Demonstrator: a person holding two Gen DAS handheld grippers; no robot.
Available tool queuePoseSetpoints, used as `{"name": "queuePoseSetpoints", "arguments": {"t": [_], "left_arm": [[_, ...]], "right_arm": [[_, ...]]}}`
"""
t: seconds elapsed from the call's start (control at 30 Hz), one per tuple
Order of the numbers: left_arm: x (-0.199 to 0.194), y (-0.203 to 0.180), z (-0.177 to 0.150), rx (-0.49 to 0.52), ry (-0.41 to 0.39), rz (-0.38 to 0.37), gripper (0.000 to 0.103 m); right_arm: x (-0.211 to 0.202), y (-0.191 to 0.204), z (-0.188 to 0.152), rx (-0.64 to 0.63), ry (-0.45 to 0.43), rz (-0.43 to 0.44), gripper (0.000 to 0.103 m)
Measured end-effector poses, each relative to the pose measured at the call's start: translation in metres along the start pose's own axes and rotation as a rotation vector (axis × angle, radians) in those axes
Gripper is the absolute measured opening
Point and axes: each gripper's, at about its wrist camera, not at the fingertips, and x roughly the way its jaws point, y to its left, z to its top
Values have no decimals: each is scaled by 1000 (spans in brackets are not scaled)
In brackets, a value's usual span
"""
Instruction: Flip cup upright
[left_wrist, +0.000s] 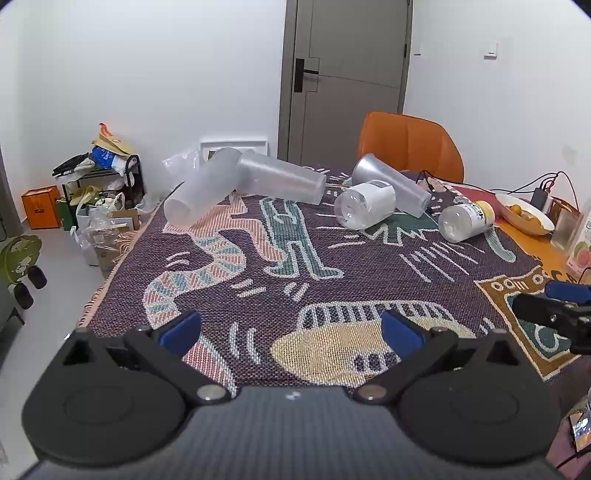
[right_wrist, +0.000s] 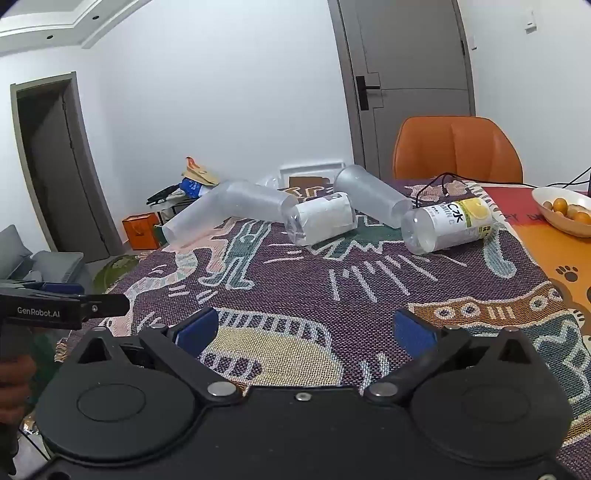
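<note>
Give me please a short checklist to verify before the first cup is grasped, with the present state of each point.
1. Left tool open: ok, its blue pads stand wide apart and hold nothing.
2. Right tool open: ok, also holding nothing.
3. Cups on their sides: ok, the leftmost frosted cup, the second frosted cup and the grey cup all lie down, none upright.
4. Leftmost cup free to lift: not ok, it touches the second frosted cup.
5. Bottles clear of the grey cup: not ok, the white-label bottle lies against it.
6. Cups empty: cannot tell.
</note>
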Motion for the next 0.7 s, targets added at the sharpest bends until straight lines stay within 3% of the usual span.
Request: {"name": "queuePoseSetpoints", "arguments": {"t": [0.7], "left_arm": [[-6, -2, 1, 14, -16, -11, 103]], "right_arm": [[0, -3, 2, 11, -1, -8, 103]]}}
